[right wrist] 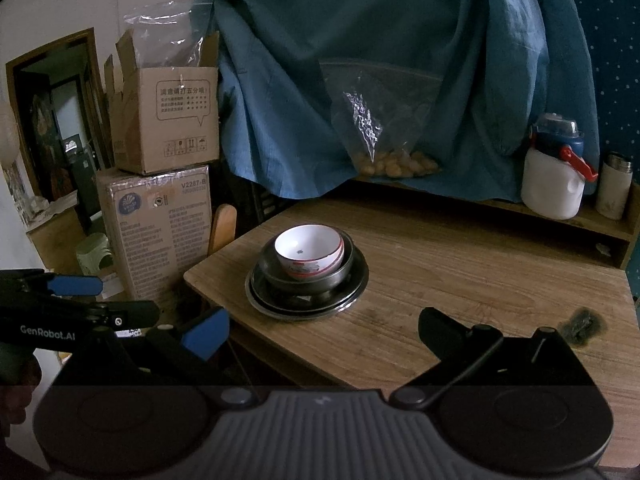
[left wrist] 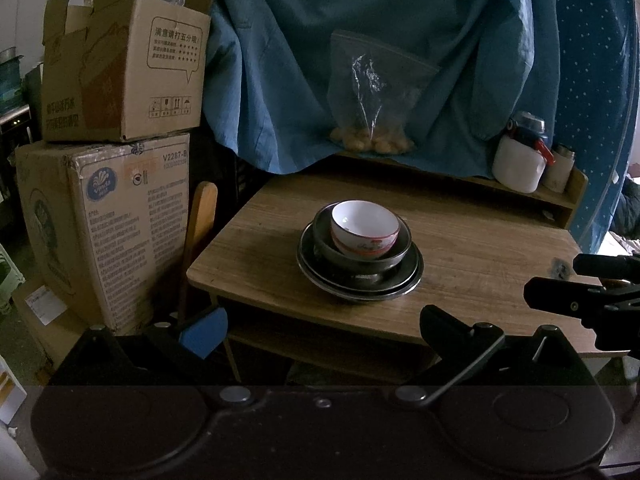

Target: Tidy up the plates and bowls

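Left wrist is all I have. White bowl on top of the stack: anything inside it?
Observer: The right wrist view looks down into the white bowl. It is empty, with only a small dark mark at its centre.
Operator: Right gripper holding anything?
Observer: No. The right gripper is open, with nothing between its fingers.
Operator: Where does my left gripper sit from outside?
Observer: The left gripper is open and shows left of the table's near corner, not above the stack.
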Action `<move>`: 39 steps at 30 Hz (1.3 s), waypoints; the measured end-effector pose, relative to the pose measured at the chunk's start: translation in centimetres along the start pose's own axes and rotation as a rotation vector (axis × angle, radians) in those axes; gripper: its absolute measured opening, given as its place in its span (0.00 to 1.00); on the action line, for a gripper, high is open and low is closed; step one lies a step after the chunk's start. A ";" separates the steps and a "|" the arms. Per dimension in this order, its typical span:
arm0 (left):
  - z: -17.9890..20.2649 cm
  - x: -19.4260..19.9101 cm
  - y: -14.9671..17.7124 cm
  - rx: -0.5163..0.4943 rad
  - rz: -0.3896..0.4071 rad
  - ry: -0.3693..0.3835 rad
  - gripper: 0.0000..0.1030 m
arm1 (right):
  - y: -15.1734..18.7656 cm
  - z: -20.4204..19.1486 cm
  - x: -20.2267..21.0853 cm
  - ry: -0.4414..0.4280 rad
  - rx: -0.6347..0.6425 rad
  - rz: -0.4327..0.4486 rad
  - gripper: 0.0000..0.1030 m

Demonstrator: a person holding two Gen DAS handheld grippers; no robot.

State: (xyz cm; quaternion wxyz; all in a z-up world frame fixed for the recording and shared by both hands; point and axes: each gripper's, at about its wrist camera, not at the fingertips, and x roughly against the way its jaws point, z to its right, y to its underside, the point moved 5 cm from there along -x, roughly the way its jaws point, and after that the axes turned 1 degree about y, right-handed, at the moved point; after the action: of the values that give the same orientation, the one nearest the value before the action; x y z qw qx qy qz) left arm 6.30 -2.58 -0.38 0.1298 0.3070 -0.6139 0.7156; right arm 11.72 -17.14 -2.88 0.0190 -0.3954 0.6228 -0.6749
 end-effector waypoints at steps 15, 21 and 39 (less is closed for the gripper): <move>0.0 0.1 0.2 0.000 -0.002 0.001 0.99 | 0.1 -0.2 0.1 0.000 0.002 0.002 1.00; 0.0 0.3 0.5 0.000 -0.005 0.006 0.99 | 0.2 -0.5 0.2 0.002 0.003 -0.001 1.00; 0.1 0.6 0.7 -0.003 -0.005 0.012 0.99 | 0.4 -0.8 0.5 0.003 0.008 0.002 1.00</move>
State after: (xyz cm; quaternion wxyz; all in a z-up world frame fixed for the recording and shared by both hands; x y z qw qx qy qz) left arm 5.45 -2.97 -0.58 0.1358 0.3043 -0.6134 0.7161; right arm 10.75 -16.81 -2.85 0.0202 -0.3938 0.6203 -0.6780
